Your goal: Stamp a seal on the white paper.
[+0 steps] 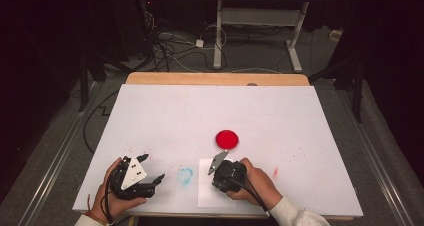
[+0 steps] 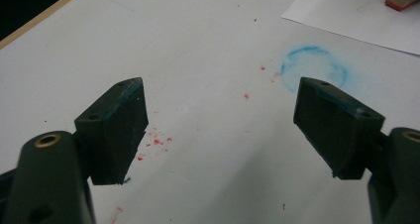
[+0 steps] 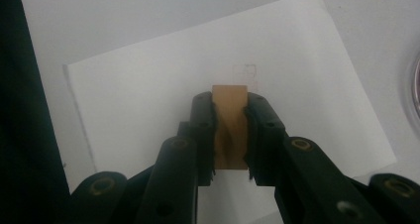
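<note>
Fingers, right: the right gripper (image 3: 230, 135) has its 2 black fingers (image 3: 203, 130) clamped on a wooden stamp block (image 3: 230, 127), pressing on both of its sides.
Fingers, left: the left gripper (image 2: 220, 130) holds its 2 fingers (image 2: 119, 130) wide apart with nothing between them, only bare worktop underneath.
Worktop: a white worktop (image 1: 200, 111) with a wooden edge along its far side; small red specks are scattered over the near left part.
Paper: a white sheet of paper (image 3: 148, 85) lies flat on the worktop at the near edge, under the right gripper; a faint square mark (image 3: 246, 70) shows on it just beyond the block.
Left gripper, place: seen from above, the left gripper (image 1: 137, 178) sits at the near left of the worktop in the person's left hand (image 1: 112, 196), well apart from the paper.
Right hand: the right hand (image 1: 257, 183) grips the right gripper (image 1: 220, 166) over the paper.
Red pad: a round red ink pad (image 1: 227, 139) stands just beyond the paper's far edge.
Blue ring: a smudged blue ring stain (image 2: 314, 65) lies on the worktop between the 2 grippers, beside the paper.
Stamp block, place: upright between the fingers, over the middle of the paper; whether it touches the sheet I cannot tell.
</note>
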